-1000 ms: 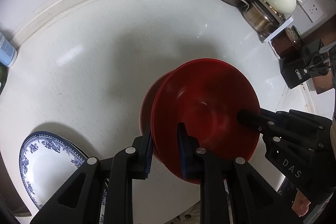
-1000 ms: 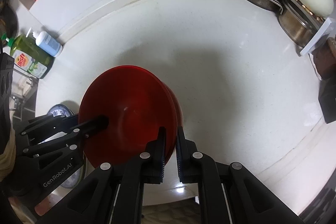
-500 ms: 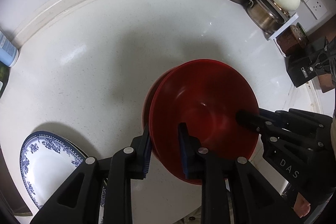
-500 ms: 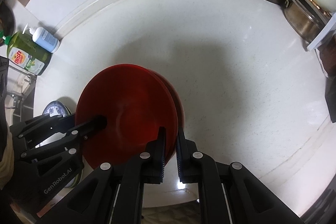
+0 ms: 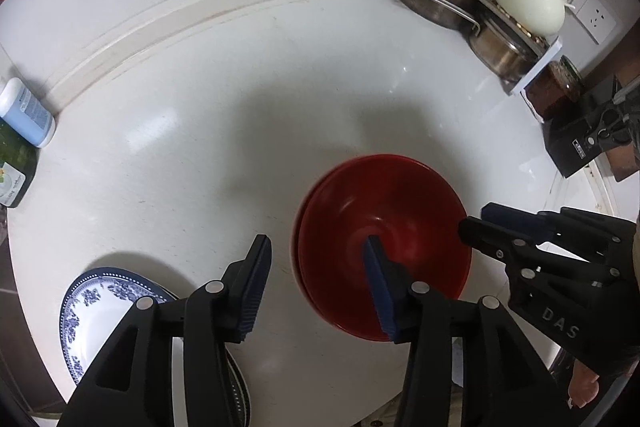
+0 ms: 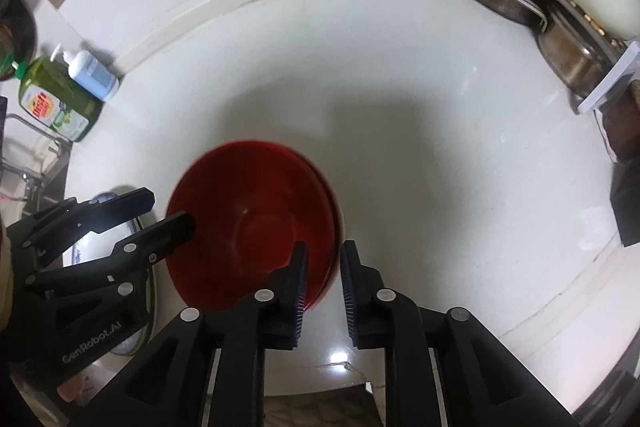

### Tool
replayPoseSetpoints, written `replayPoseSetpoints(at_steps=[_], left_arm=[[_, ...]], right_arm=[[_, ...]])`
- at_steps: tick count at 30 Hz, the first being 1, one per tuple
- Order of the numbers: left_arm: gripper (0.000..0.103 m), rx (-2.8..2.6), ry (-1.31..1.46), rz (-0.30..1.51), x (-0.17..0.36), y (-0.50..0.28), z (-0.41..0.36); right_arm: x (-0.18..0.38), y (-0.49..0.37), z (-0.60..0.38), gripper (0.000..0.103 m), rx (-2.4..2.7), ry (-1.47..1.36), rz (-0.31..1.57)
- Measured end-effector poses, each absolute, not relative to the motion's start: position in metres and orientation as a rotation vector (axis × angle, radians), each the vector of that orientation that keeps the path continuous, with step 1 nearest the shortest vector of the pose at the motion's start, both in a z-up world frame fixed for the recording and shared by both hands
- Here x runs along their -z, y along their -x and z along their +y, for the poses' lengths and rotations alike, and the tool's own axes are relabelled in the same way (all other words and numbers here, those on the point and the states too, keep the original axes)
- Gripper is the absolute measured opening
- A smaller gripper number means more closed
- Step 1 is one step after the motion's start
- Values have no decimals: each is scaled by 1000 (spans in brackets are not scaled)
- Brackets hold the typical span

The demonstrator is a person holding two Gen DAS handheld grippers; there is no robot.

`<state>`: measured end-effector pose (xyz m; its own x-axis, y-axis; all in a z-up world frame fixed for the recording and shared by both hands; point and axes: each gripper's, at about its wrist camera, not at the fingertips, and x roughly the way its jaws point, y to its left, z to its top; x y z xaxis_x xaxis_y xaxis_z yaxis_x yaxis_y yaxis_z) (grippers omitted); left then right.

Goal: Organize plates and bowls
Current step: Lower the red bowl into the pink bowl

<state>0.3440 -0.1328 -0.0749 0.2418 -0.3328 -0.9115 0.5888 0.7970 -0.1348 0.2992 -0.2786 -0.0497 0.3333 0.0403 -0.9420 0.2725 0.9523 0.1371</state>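
Observation:
Two red bowls (image 5: 400, 195) sit nested on the white counter (image 5: 224, 131), the upper one level in the lower. My left gripper (image 5: 316, 279) straddles the stack's left rim; its jaws are opening and the blue pads stand well off the rim. My right gripper (image 6: 323, 283) straddles the right rim of the red bowls (image 6: 248, 195), jaws also opening, with a narrow gap and no pad pressing. Each gripper shows in the other's view: right gripper (image 5: 474, 219), left gripper (image 6: 170, 211). A blue-and-white plate (image 5: 100, 315) lies at the near left, partly under my left gripper.
A rack of steel pots and a cream lid (image 5: 520, 7) fills the far right corner. A black knife block (image 5: 580, 139) stands to the right. A green dish-soap bottle (image 6: 52, 103) and a pale blue pump bottle (image 6: 94, 75) stand at the far left. The counter's front edge runs close below.
Both grippers were shut on the upper red bowl's rims and have let go, the left opening wider. The bowl has settled level into the lower one.

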Motion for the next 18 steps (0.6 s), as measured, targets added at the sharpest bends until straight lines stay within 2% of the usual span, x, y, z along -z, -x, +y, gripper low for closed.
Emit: replayPoseSetpoints(at_steps=[2, 5, 7, 12, 18], left_arm=[[48, 637, -251, 1156, 71, -345, -132], [53, 638, -240, 1139, 64, -346, -130], [60, 637, -236, 1127, 60, -347, -129], [71, 605, -227, 1103, 56, -349, -123], [74, 585, -227, 1153, 76, -355, -123]], right_arm=[[44, -299, -278, 28, 155, -284, 1211], [38, -299, -276, 29, 163, -289, 1188], [33, -298, -277, 31, 172, -301, 1167], [27, -296, -278, 46, 210, -311, 1117], [42, -296, -282, 47, 220, -402, 1128]])
